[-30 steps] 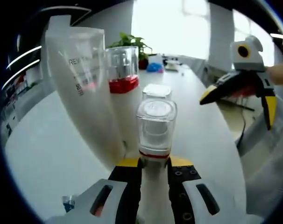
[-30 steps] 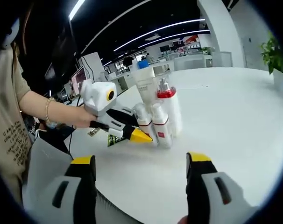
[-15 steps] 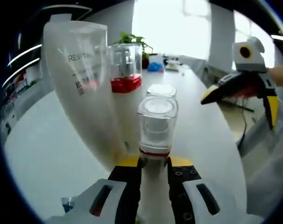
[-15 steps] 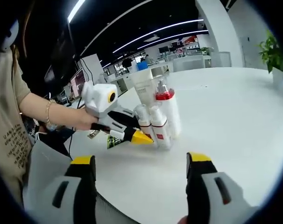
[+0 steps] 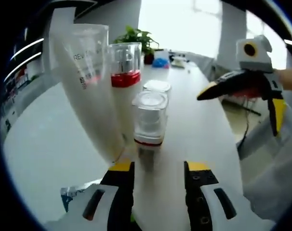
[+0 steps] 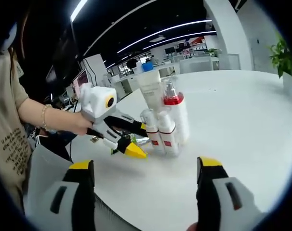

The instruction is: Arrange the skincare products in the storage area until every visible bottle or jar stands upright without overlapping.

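Four skincare products stand upright in a tight cluster on the white desk (image 5: pixel 45 159). In the left gripper view, the left tool (image 5: pixel 158 168) has its yellow-tipped jaws spread apart, with bare desk between them, holding nothing. Just ahead of the jaws stands a small bottle (image 5: pixel 148 120) with a clear cap and a red band, free of the jaws. Directly behind it is a second small bottle (image 5: pixel 157 87) with a clear cap. To their left rises a taller pump bottle (image 5: pixel 125 82) with a red collar under a clear cover, and beside that, nearest the view's left, a large white tube (image 5: pixel 88 82) stands on its cap end with printed lettering. A crumpled wrapper (image 5: pixel 78 195) lies by the left jaw. Farther off sits a potted plant (image 5: pixel 134 37).

The right tool (image 6: pixel 143 168), seen in the right gripper view, is also spread wide and empty, well short of the cluster.
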### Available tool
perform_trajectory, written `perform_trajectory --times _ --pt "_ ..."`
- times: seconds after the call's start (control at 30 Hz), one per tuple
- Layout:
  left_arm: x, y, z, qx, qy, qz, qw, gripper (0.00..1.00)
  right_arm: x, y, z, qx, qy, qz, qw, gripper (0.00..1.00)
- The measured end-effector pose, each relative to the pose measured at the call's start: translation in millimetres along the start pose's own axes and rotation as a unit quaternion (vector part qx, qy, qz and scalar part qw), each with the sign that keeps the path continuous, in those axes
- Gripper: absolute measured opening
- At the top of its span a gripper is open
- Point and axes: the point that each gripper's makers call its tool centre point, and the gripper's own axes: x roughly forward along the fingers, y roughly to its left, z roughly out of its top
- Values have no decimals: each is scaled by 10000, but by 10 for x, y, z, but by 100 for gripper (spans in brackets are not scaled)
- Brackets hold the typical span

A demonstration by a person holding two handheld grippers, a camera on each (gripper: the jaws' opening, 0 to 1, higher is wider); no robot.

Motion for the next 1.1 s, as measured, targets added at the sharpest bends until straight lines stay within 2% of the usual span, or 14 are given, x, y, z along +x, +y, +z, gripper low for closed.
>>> perform_trajectory --times 0.17,0.5,0.67,0.87,1.1 --pt "-195 -72 -104 -125 35 104 9999 49 74 69 24 -74 43 58 9999 92" --pt "-634 -89 -324 -744 78 429 9963 63 139 207 84 -175 -44 99 9998 97" --pt "-931 -107 -495 -1098 92 795 9907 71 105 264 48 -173 -49 70 9998 100" --pt "-1219 -189 -658 -1382 41 1026 9851 84 15 294 11 -100 -98 -40 9999 100" --pt "-1494 -242 -778 -1640 -80 1366 9769 91 -39 333 76 -155 -194 -141 9996 100"
